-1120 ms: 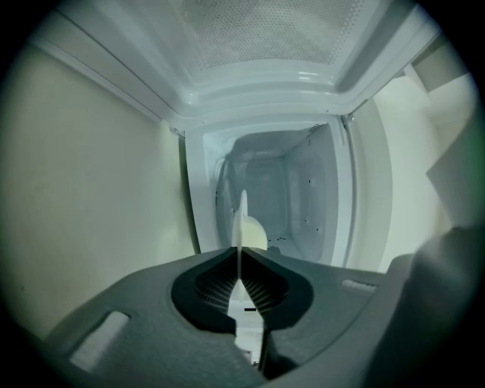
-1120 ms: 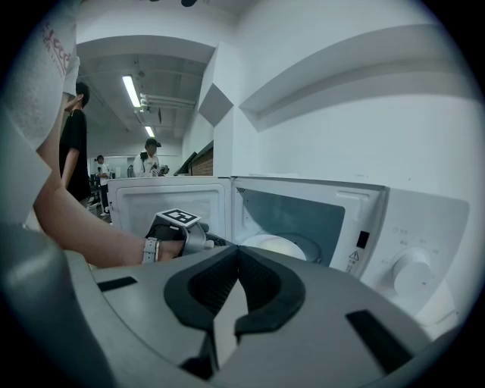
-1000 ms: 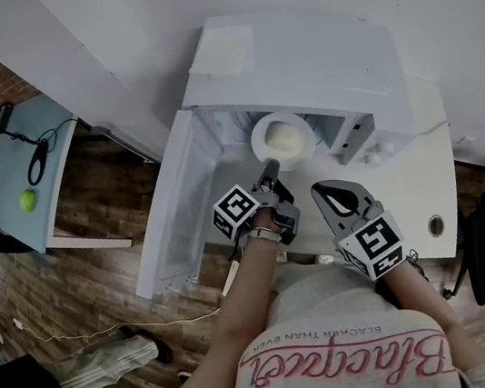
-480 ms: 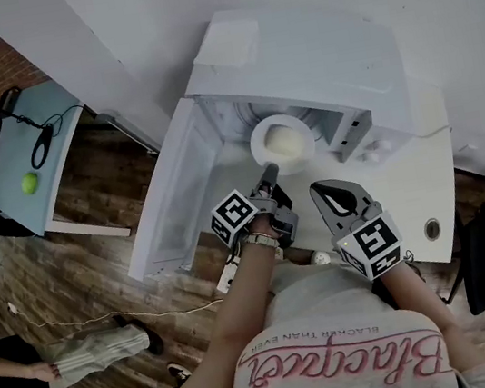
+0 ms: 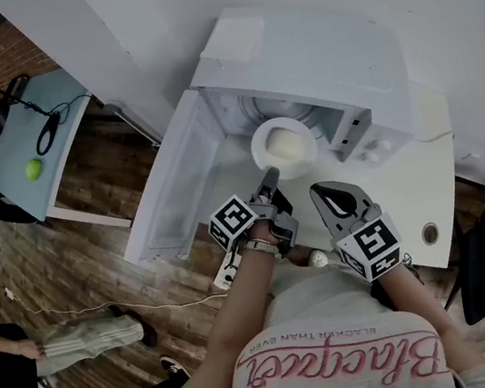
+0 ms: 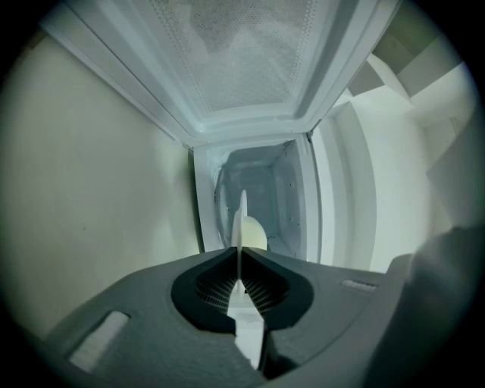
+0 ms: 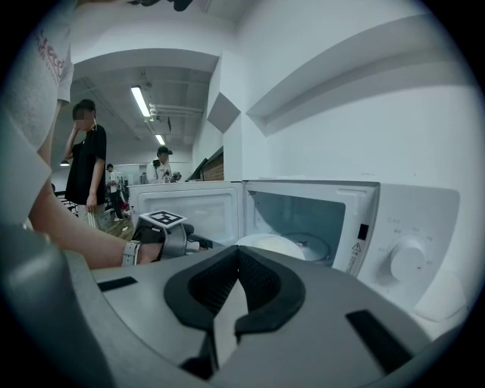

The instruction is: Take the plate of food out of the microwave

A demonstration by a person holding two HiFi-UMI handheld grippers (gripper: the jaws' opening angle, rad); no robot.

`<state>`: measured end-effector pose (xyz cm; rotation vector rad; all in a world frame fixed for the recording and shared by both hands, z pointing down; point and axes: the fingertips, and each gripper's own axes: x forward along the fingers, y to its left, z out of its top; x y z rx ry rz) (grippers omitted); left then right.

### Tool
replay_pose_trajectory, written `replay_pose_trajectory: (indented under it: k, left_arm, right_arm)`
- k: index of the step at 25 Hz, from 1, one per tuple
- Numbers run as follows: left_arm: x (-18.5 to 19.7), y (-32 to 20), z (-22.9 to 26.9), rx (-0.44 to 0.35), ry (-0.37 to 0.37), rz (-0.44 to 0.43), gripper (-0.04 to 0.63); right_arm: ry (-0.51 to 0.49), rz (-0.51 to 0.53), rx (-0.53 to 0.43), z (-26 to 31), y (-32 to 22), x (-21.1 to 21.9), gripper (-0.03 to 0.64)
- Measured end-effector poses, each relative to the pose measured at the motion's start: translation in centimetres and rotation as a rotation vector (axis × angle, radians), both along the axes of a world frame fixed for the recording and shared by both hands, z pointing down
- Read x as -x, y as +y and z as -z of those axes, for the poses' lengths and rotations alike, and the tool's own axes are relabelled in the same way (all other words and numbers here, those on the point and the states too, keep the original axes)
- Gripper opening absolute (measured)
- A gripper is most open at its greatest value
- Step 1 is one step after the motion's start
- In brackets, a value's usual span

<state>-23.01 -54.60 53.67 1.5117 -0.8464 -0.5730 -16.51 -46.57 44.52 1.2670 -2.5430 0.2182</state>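
Note:
A white plate (image 5: 283,146) with a pale mound of food sits at the mouth of the open white microwave (image 5: 312,57), partly out of the cavity. My left gripper (image 5: 268,178) is shut on the plate's near rim. In the left gripper view the plate (image 6: 242,216) stands edge-on between the shut jaws of the left gripper (image 6: 241,254), with the food (image 6: 255,235) to its right. My right gripper (image 5: 335,196) hovers just right of the left one, shut and empty. In the right gripper view the right gripper (image 7: 236,254) points at the plate (image 7: 273,244).
The microwave door (image 5: 177,190) hangs open to the left. A control dial (image 7: 409,261) sits on the microwave's right panel. The white table (image 5: 418,196) has a cable hole (image 5: 430,233). A desk with a green ball (image 5: 33,168) stands far left; people (image 7: 87,163) stand behind.
The left gripper has drawn back a little toward me with the plate, which now shows further out of the microwave. The right gripper has stayed put.

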Motion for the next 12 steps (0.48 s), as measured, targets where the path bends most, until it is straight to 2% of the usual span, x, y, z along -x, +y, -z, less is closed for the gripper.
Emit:
replay_pose_trajectory:
  k: [12]
  left_arm:
    - [-0.4, 2.7, 1.8, -0.02, 0.024, 0.101, 0.018]
  right_arm:
    - [-0.031, 0.063, -0.015, 0.5, 2.2, -1.6, 0.011]
